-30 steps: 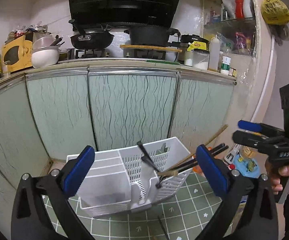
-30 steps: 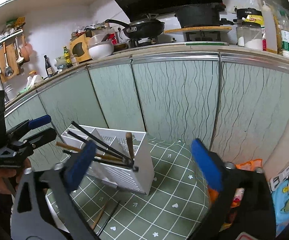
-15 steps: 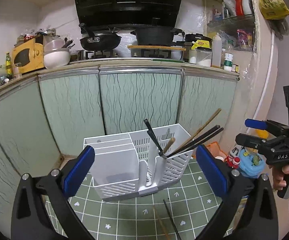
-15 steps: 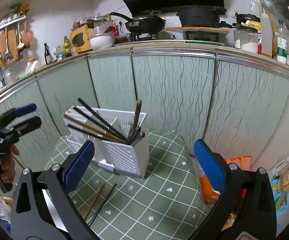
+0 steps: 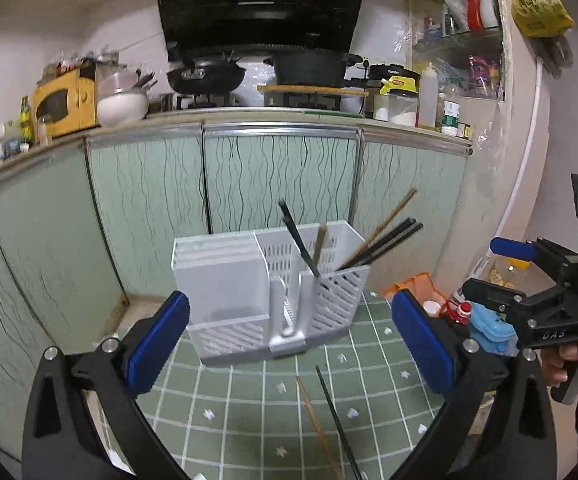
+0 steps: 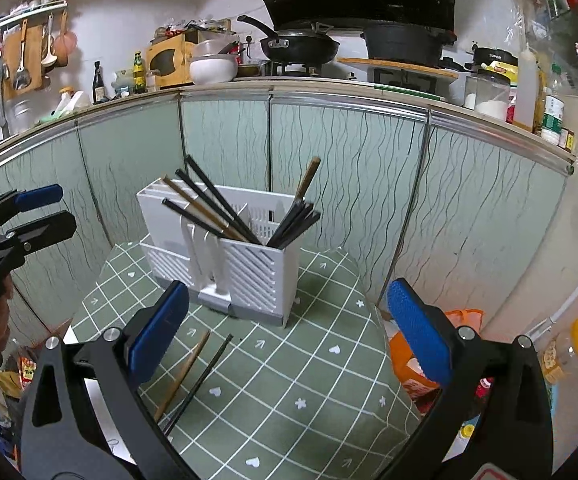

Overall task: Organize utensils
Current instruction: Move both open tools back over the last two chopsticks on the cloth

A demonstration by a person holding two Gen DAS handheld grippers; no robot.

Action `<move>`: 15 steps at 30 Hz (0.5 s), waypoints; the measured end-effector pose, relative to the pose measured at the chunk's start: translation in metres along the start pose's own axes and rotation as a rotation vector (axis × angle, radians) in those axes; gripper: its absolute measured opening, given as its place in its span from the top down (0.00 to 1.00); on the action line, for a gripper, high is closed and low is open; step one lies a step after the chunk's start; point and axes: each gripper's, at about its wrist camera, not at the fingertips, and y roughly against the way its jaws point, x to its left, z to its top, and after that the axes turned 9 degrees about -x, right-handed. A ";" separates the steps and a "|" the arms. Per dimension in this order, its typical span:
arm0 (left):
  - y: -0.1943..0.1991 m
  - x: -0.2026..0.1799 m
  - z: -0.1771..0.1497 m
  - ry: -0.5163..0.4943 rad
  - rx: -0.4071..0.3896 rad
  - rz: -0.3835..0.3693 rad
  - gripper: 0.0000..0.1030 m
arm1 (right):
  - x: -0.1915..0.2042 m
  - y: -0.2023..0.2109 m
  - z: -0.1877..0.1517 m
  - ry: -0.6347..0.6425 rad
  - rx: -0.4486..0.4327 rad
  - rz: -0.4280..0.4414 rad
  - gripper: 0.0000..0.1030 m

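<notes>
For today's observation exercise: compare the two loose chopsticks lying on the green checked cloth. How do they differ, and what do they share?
Colour: the brown chopstick looks like wood or bamboo; the black chopstick is dark throughout.
Thickness: the brown chopstick looks thicker, the black chopstick slimmer.
Position: in the right wrist view the brown chopstick lies left of the black chopstick.
Shared: both lie flat, roughly parallel, outside the white utensil holder, ungripped.

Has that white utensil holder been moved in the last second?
Cannot tell. The utensil holder appears farther off, but so do the cabinet doors, suggesting the cameras backed away.

White caddy (image 5: pixel 225 280), green gridded mat (image 6: pixel 289 384), blue claw pads (image 5: pixel 157 336).
</notes>
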 end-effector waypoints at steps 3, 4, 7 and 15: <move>0.007 -0.001 -0.011 0.001 0.006 0.018 0.04 | 0.004 0.007 -0.008 0.002 0.006 -0.005 0.07; 0.010 -0.001 -0.015 0.005 0.008 0.025 0.04 | 0.006 0.009 -0.011 0.005 0.008 -0.008 0.07; 0.018 -0.001 -0.024 0.012 0.013 0.040 0.04 | 0.011 0.017 -0.021 0.009 0.011 -0.013 0.07; 0.039 -0.004 -0.047 0.020 0.023 0.079 0.04 | 0.023 0.037 -0.044 -0.006 0.008 -0.023 0.07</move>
